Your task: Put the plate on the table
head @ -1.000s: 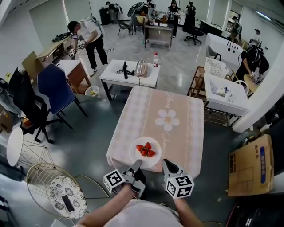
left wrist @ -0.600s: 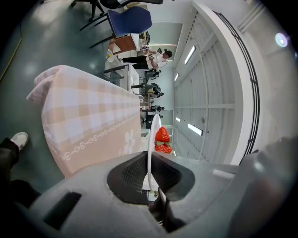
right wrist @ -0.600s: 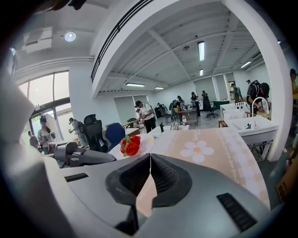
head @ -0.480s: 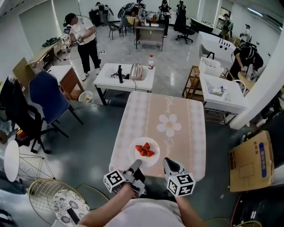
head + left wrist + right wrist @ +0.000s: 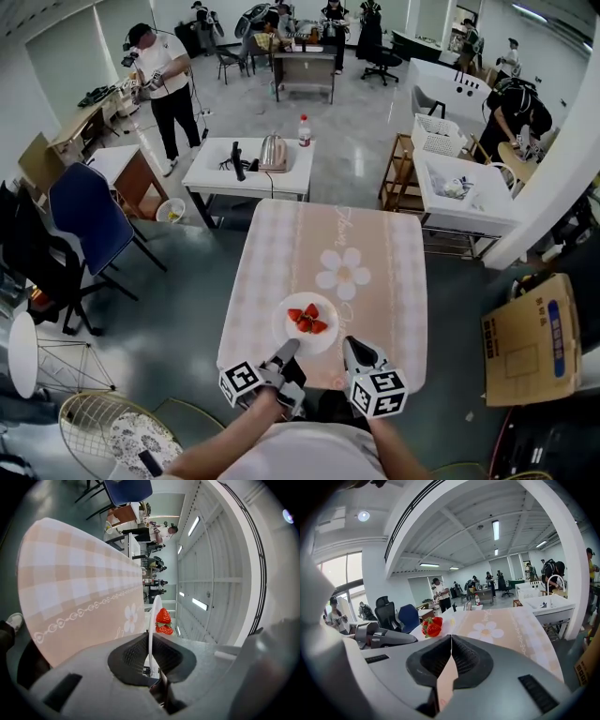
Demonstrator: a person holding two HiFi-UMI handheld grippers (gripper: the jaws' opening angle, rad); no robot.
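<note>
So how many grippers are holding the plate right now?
2: the left gripper grips the plate at its near-left rim, the right gripper at its near-right rim.

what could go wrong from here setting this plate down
1. The left gripper and right gripper each pinch only the thin rim of the plate. Uneven lowering may tilt it, and the loose strawberries could roll off.
2. The plate is close to the near edge of the table. Released there, it might overhang and tip.

Open lab: worktables [image 5: 291,175], office chairs [image 5: 84,211].
</note>
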